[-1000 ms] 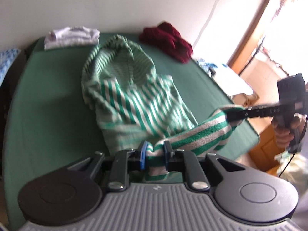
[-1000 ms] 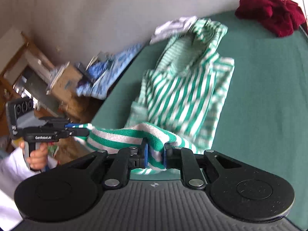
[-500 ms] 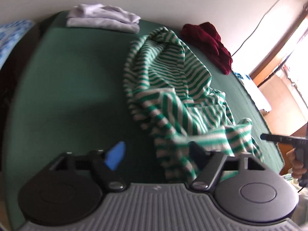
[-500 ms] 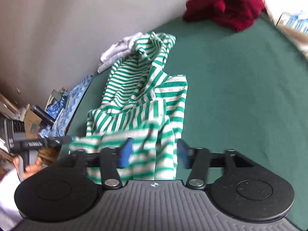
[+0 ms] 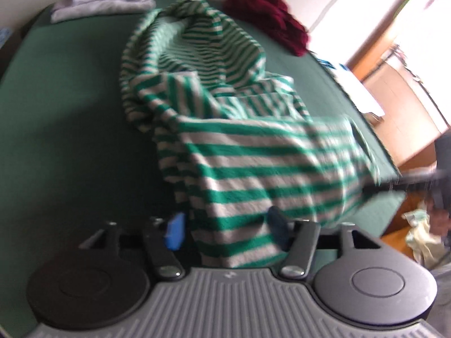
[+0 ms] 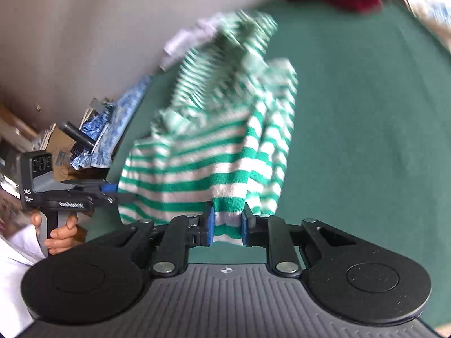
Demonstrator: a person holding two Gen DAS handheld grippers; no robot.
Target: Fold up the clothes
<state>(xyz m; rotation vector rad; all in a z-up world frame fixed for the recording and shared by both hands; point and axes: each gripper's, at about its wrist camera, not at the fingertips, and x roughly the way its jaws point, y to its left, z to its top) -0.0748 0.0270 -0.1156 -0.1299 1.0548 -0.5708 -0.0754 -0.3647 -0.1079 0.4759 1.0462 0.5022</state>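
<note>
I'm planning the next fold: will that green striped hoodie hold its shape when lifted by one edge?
Probably not: the green striped hoodie sags and creases in soft folds. Its thick knit looks fairly heavy, so it should drape. It seems unlikely to slip from the right gripper, whose jaws are closing on its hem.

left wrist: close over hoodie (image 5: 253, 152), angled down, from its left end
right wrist: same, from right end
shared: hoodie, table (image 6: 366, 112)

Fuzzy knit striped hoodie (image 5: 253, 169) on a matt green cloth cover (image 5: 70, 140) – white wall (image 6: 84, 28) smooth.
</note>
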